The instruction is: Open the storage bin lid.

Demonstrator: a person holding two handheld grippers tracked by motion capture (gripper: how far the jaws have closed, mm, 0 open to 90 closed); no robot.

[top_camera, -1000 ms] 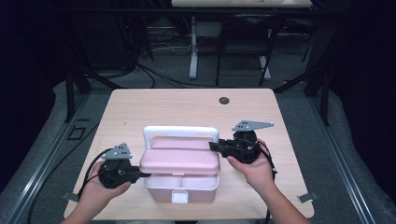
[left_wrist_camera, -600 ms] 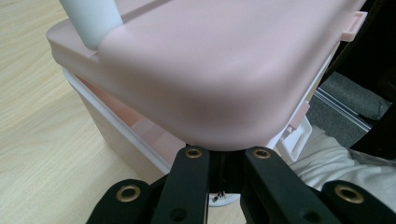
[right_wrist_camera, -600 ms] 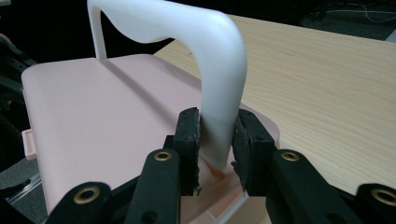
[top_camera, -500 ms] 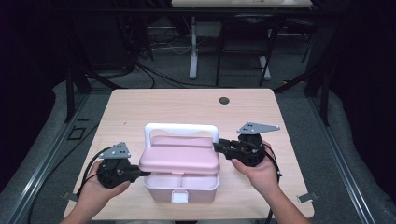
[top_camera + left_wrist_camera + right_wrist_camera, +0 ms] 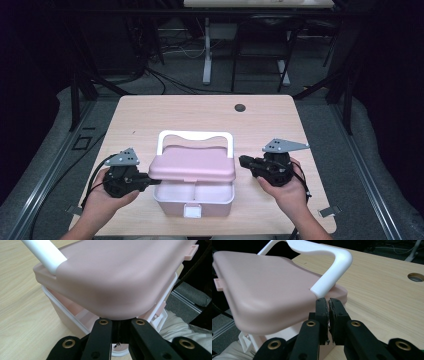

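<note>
Pink plastic with white trim: showing the storage box (image 5: 172,197) standing at the near middle of the wooden table (image 5: 200,112), closer to the front edge than to the dark round grommet (image 5: 240,107) at the far side. Showing its lid (image 5: 192,162) raised at the front and tilted back, uncovering two pale compartments in the base. Showing the white handle (image 5: 195,135) arching past the far edge of the lid.

Holding the left gripper (image 5: 151,181) clenched, jaws drawn together, tips tucked beneath the left rim of the lid and hidden under it in the left gripper view, without revealing any pinch on the rim itself. Gripping that tool in the left hand (image 5: 107,200), level with the left side of the box.

Holding the right gripper (image 5: 242,161) just beside the right end of the lid, apart from it, pointing towards the spot joining handle and lid. Having just been closing its jaws, now pressing pad against pad with nothing between them, as seen in the right gripper view. Supporting that tool in the right hand (image 5: 285,190), lying over the right front part of the table.
</note>
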